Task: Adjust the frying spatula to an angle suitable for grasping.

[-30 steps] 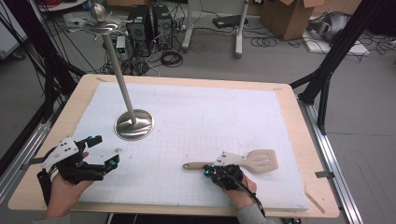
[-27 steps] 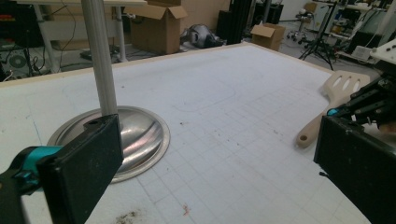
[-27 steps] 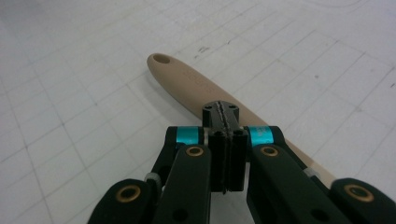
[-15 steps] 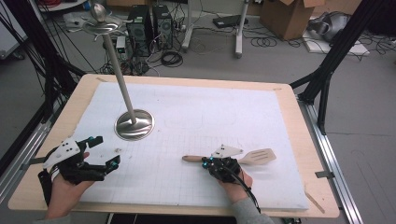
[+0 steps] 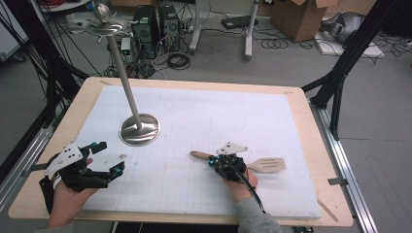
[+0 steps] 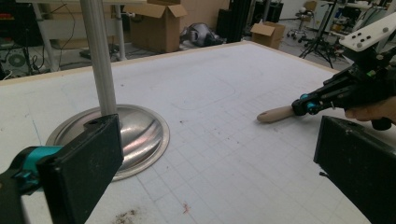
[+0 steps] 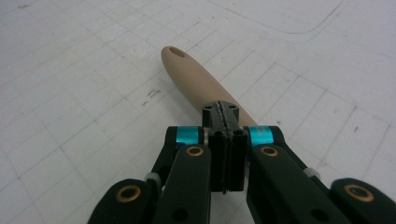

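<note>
Overhead camera: wooden spatula (image 5: 243,162) lies flat on the white gridded mat (image 5: 272,116), its middle hidden under the right gripper (image 5: 217,161); left gripper (image 5: 109,162) rests apart, jaws wide. Left gripper view: pale rounded handle end pokes out beyond the right gripper (image 6: 306,105). Right gripper view: jaws are pressed together above the handle (image 7: 196,79); whether they pinch it is unclear.

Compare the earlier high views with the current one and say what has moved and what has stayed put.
The right gripper has slid leftward along the wooden spatula, from near its blade toward the handle end, fingers shut above the handle. The spatula has also shifted slightly left. The left gripper, open, and the metal stand stayed put.
</note>
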A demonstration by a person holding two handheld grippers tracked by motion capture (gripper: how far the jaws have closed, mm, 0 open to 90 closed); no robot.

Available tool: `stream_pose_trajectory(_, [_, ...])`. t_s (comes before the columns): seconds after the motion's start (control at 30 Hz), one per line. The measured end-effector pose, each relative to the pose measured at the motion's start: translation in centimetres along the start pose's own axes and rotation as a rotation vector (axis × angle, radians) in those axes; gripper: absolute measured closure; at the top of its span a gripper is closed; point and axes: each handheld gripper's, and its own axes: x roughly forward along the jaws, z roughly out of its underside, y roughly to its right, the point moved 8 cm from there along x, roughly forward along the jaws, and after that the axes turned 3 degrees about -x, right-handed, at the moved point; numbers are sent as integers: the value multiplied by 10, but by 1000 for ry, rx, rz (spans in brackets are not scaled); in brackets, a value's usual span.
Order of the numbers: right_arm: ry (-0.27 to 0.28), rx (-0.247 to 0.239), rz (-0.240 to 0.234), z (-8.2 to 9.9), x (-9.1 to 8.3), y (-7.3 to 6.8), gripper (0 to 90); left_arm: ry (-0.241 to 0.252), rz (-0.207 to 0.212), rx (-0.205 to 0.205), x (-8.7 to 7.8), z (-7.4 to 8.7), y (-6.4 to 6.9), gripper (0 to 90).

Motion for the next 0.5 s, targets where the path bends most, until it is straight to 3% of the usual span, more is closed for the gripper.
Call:
stream_pose_trajectory(0.23, [-1, 43, -17, -4, 4, 6, 900, -2, 0, 0, 0, 0, 0, 19])
stream_pose_trajectory(0.5, [-14, 70, 1, -8, 9, 11, 900, 3, -2, -3, -2, 0, -2, 19])
